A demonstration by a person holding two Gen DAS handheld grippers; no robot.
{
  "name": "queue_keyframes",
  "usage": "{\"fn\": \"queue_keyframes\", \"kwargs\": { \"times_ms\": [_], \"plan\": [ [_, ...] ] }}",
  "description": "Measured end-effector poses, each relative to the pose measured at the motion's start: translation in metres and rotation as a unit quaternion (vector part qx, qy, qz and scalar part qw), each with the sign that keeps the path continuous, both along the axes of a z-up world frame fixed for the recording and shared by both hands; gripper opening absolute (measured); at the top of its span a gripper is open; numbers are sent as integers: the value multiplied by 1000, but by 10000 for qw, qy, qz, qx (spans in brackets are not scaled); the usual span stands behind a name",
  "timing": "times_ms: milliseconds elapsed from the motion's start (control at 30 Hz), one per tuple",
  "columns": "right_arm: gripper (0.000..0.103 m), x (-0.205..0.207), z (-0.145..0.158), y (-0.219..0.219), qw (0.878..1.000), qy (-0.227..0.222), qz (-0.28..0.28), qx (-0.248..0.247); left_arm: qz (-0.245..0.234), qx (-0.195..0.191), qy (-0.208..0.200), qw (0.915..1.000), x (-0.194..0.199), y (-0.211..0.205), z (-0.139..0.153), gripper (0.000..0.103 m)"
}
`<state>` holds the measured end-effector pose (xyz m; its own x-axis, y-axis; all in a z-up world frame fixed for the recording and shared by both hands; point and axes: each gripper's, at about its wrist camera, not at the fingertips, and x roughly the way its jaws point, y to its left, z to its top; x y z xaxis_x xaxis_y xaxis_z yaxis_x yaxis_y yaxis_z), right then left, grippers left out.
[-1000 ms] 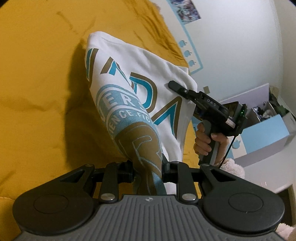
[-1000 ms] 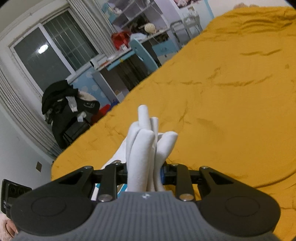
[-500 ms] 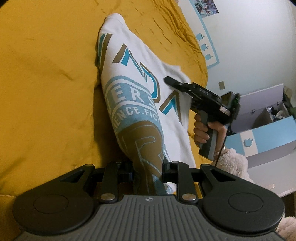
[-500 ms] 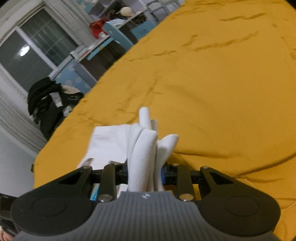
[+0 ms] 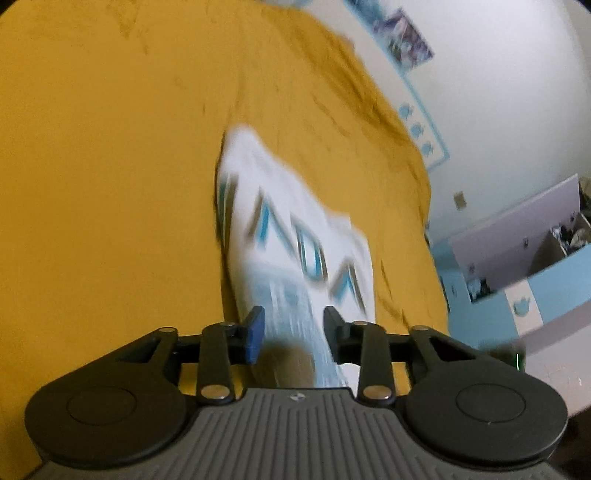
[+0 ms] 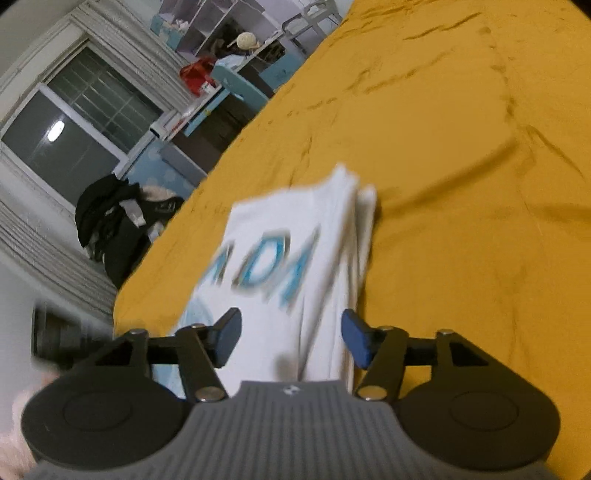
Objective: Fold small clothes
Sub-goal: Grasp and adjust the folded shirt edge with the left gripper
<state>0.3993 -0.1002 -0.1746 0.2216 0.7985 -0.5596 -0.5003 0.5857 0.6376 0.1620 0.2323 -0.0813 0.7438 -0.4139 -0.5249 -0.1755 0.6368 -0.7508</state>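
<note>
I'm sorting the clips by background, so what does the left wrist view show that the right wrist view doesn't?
Only the left wrist view shows the white wall with a poster and the blue and white cabinet. Only the right wrist view shows the dark window, the pile of dark clothes and the shelves. Both share the white printed T-shirt lying on the yellow bedspread, with each gripper, left and right, opening around its near edge.
</note>
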Motion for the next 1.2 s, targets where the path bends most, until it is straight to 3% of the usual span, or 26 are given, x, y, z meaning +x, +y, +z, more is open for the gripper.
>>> {"fn": "queue_keyframes", "kwargs": {
  "times_ms": [133, 233, 367, 433, 567, 600, 633, 700, 767, 867, 967, 1033, 1133, 1200],
  "plan": [
    [64, -27, -31, -8, 9993, 190, -63, -317, 272, 296, -14, 9992, 47, 22, -13, 43],
    [64, -32, -48, -5, 9984, 557, -102, 9, 350, 517, 214, 9978, 86, 29, -27, 43],
    [64, -28, -52, 1, 9982, 558, 30, 200, 553, 104, 496, 9972, 126, 41, -58, 44],
    [68, -25, -54, 5, 9979, 598, 106, 210, 646, -92, 454, 9968, 136, 48, -70, 49],
    [68, -17, -53, 10, 9971, 699, 123, 265, 841, -573, 196, 9946, 158, 59, -85, 49],
    [63, -16, -53, 8, 9971, 701, 98, 268, 827, -662, 86, 9943, 159, 60, -86, 45],
    [58, -15, -53, 9, 9975, 668, 73, 218, 855, -689, 7, 9940, 159, 60, -86, 27],
    [42, -16, -53, 7, 9979, 628, 67, 146, 925, -793, -198, 9924, 158, 60, -85, 7],
    [24, -14, -51, 5, 9968, 750, 58, 253, 918, -760, -508, 9916, 154, 58, -77, 6],
    [16, -13, -43, -6, 9950, 809, -150, 571, 860, -761, -860, 9897, 152, 57, -70, 7],
    [18, -6, -66, -6, 9937, 1054, -160, 350, 974, -762, -384, 9916, 159, 64, -92, 7],
    [21, -5, -79, -10, 9909, 1220, -174, 539, 909, -766, -210, 9927, 160, 69, -103, 8],
    [35, -4, -70, -17, 9900, 1246, -146, 647, 889, -924, -200, 9915, 155, 77, -96, 18],
    [43, -3, -52, -20, 9954, 837, -197, 414, 805, -726, -185, 9939, 147, 81, -78, 25]
  ]
}}
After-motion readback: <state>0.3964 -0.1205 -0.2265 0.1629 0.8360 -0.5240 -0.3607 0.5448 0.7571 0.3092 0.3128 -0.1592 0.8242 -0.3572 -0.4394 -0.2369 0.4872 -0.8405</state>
